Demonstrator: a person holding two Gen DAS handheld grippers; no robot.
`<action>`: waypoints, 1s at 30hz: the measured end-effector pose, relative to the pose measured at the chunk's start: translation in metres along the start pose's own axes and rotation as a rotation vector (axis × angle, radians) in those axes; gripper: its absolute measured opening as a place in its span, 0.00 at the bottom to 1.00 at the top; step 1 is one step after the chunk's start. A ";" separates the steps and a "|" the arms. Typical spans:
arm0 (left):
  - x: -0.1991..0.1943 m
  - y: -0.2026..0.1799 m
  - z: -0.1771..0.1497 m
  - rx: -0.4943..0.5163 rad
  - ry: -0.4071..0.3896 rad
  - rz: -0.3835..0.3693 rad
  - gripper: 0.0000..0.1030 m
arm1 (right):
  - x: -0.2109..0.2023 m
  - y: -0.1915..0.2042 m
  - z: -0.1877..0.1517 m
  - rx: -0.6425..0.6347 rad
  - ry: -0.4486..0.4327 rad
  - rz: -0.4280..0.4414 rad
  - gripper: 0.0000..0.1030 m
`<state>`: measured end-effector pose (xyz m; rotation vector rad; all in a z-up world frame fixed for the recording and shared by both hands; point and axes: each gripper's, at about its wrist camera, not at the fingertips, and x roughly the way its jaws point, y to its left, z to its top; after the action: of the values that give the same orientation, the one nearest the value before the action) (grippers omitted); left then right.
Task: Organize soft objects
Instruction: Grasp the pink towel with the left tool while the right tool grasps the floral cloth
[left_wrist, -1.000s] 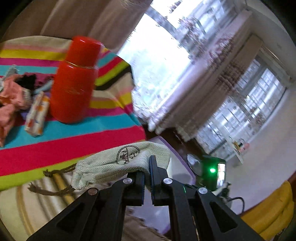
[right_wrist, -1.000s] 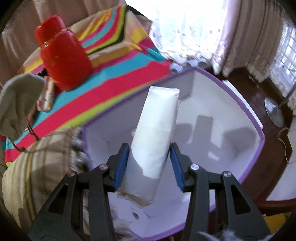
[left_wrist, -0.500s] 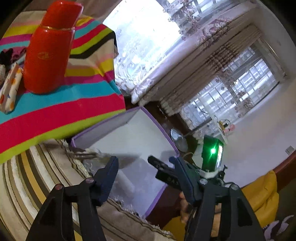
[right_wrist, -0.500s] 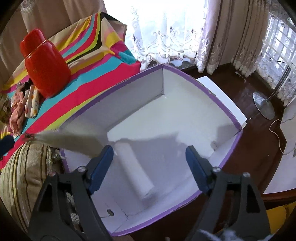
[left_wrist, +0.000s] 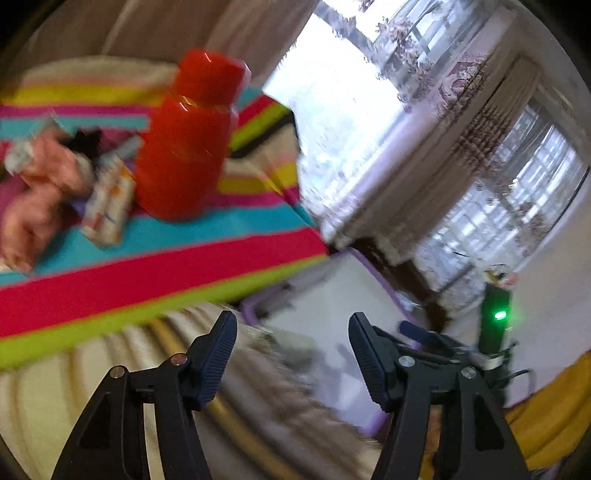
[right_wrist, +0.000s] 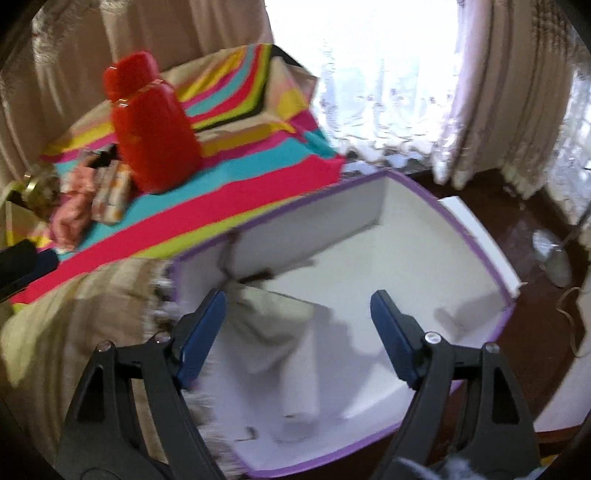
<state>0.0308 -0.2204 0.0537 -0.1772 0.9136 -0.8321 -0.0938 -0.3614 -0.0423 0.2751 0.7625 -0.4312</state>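
Right wrist | both claws spread, empty | white pack (right_wrist: 295, 373) lies flat in box (right_wrist: 476, 240), long axis away from camera

Right gripper (right_wrist: 297, 328) gaping above purple-rimmed white box (right_wrist: 476, 240) (cloth pouch (right_wrist: 273, 325) and white packet (right_wrist: 299, 380) lying inside), nothing gripped.

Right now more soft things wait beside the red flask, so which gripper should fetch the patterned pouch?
Left, probably. The left gripper is open, empty and faces the patterned pouch; the right gripper hangs over the purple-rimmed box.
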 end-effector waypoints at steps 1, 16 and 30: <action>-0.005 0.004 0.000 -0.003 -0.005 0.018 0.62 | 0.000 0.005 0.001 -0.008 0.002 0.010 0.80; -0.076 0.112 0.003 -0.160 -0.152 0.255 0.62 | 0.013 0.105 0.024 -0.130 0.031 0.166 0.80; -0.076 0.175 0.037 -0.217 -0.119 0.345 0.61 | 0.052 0.199 0.078 -0.137 0.050 0.257 0.80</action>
<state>0.1320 -0.0547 0.0430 -0.2463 0.8898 -0.3981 0.0803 -0.2314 -0.0083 0.2524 0.7905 -0.1295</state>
